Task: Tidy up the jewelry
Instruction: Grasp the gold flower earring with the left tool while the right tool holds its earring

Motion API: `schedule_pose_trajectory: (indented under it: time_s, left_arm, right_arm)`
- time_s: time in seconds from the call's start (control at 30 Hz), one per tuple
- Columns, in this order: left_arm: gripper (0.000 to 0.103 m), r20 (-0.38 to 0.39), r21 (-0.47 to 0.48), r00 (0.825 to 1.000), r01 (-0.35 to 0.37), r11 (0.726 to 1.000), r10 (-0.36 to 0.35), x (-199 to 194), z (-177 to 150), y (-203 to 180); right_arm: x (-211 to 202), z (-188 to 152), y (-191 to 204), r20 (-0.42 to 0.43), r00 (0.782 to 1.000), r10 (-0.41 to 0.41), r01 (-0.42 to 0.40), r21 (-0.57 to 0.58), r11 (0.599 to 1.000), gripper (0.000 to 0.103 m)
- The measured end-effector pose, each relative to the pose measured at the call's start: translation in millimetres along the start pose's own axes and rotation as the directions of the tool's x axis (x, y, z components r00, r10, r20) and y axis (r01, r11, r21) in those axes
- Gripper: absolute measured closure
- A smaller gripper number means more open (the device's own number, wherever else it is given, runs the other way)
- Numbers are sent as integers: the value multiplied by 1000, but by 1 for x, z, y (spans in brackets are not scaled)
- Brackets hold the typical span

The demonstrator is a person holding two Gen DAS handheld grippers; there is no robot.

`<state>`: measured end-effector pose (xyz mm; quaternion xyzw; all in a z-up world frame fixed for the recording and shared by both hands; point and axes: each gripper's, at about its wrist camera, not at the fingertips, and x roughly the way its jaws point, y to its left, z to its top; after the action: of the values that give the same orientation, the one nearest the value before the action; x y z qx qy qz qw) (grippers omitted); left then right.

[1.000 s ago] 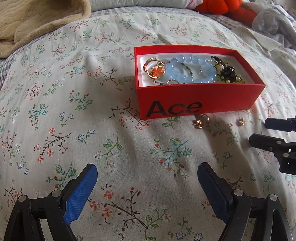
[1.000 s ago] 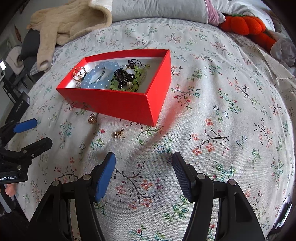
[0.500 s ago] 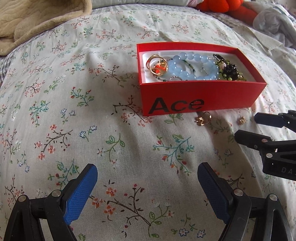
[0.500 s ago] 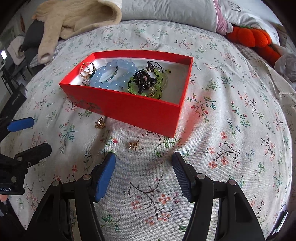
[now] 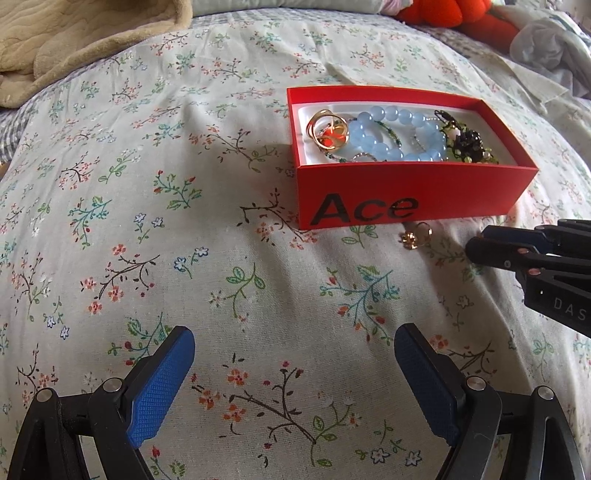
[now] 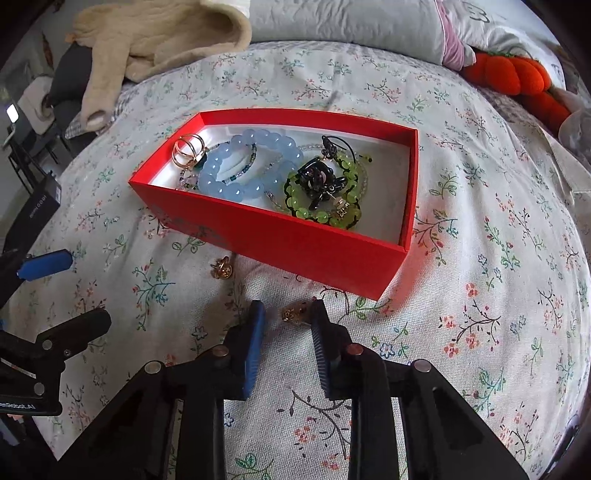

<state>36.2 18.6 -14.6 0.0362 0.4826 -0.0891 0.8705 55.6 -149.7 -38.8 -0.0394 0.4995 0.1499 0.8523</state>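
Observation:
A red box (image 5: pixel 406 199) (image 6: pixel 295 251) marked "Ace" lies on the floral bedspread and holds gold rings (image 5: pixel 327 129), a blue bead bracelet (image 6: pixel 243 166) and a green and black bracelet (image 6: pixel 325 188). Two small gold earrings lie in front of it. My right gripper (image 6: pixel 286 321) is low on the bed, its jaws narrowed around one earring (image 6: pixel 293 314) with a small gap on each side. The other earring (image 6: pixel 221 269) (image 5: pixel 413 236) lies further left. My left gripper (image 5: pixel 293 373) is wide open and empty, well short of the box.
A beige blanket (image 5: pixel 74 40) (image 6: pixel 159 40) lies at the back left. An orange plush (image 6: pixel 517 77) and a grey pillow (image 6: pixel 351 22) lie at the back right. A black box (image 6: pixel 37 206) sits past the bed's left edge.
My right gripper has moved forward and down to the nearer earring, and its jaws have closed in from wide open to a narrow gap around it. The left gripper stayed open.

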Motion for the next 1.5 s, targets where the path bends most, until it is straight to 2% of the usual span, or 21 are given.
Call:
schedule_pose_trajectory:
  time_s: [0.13,0.43,0.6,0.7,0.8,0.87,1.07,1.2,1.5]
  left_arm:
    - [12,0,-1,1000,1,1000,-1,1,0,-2]
    - [12,-1,14,999,33,999,-33,5,6,-18]
    - [14,-6,-14,990,138,990,-138,11,12,-28]
    - [23,-13,-24,979,201,979,-202,16,16,-37]
    - [39,-29,-20,970,239,971,-239,22,19,-47]
    - [52,-40,-12,968,248,969,-248,27,19,-54]
    - [69,-51,2,975,217,976,-217,41,22,-65]
    - [75,-45,-13,979,201,980,-201,47,27,-64]
    - [75,-36,-15,982,183,983,-183,57,35,-63]
  right_arm:
    - [-1,1,-1,-6,1000,19,-19,3,1000,93]
    - [-12,-2,-12,11,1000,29,-29,22,999,93]
    - [-20,-5,-22,20,999,32,-33,42,999,93]
    - [-24,-7,-28,21,999,34,-35,49,998,93]
    - [-28,-10,-33,22,999,37,-38,54,998,93]
    - [-31,-12,-36,24,999,37,-39,55,998,93]
    - [-38,-15,-43,32,999,39,-41,56,998,93]
    - [-42,-17,-48,35,998,43,-45,63,997,93]
    - [-46,-18,-54,40,998,47,-50,73,996,93]
